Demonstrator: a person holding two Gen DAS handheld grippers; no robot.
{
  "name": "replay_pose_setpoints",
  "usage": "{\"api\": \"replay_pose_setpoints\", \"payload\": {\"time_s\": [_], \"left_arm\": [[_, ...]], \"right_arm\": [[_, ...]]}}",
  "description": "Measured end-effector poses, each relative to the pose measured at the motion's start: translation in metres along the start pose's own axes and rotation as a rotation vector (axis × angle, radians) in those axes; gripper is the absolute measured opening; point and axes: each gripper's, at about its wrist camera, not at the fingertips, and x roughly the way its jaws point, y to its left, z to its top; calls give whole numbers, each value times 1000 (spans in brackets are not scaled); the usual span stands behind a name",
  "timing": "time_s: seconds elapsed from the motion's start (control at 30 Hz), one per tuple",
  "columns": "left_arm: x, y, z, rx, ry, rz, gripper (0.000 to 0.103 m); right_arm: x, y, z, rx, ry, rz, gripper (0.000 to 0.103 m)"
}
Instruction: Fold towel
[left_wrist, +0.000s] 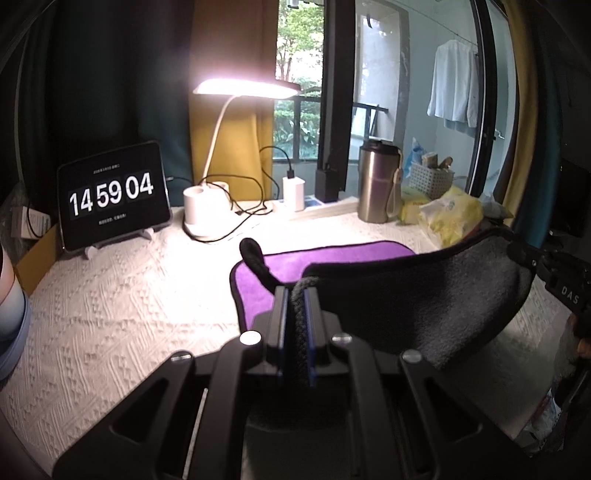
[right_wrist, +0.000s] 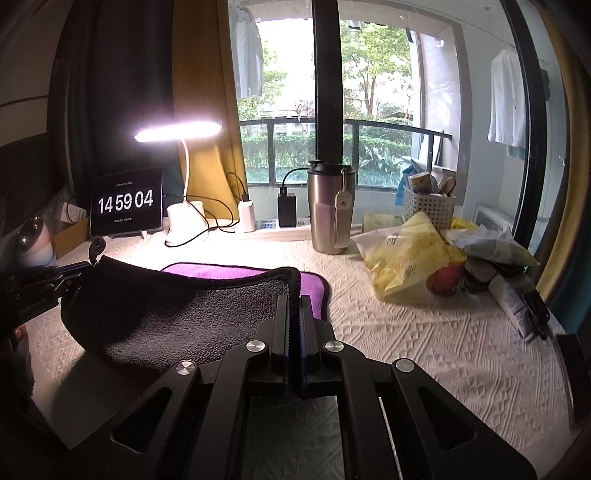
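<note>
We hold the towel (left_wrist: 424, 295) lifted near the bench's (left_wrist: 110, 314) middle: our left gripper (left_wrist: 295, 295) and right gripper (right_wrist: 295, 301) each clamp a near hemmed corner. It sags soft and light; the thick hem seems the surest hold.

Both wrist views sit low over the bench (left_wrist: 110, 314), facing the window (right_wrist: 369, 92); each frames its own tool close up, sharing clock (left_wrist: 112, 194), lamp (right_wrist: 177, 131), towel (right_wrist: 166, 314).
</note>
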Motion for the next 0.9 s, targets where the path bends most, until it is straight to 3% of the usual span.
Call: {"api": "replay_pose_setpoints", "payload": {"time_s": [0.5, 0.9], "left_arm": [[20, 7, 21, -9, -31, 19, 9], [42, 16, 38, -32, -44, 17, 9]], "right_arm": [[30, -5, 21, -24, -42, -3, 5], [63, -11, 32, -21, -26, -33, 5]]}}
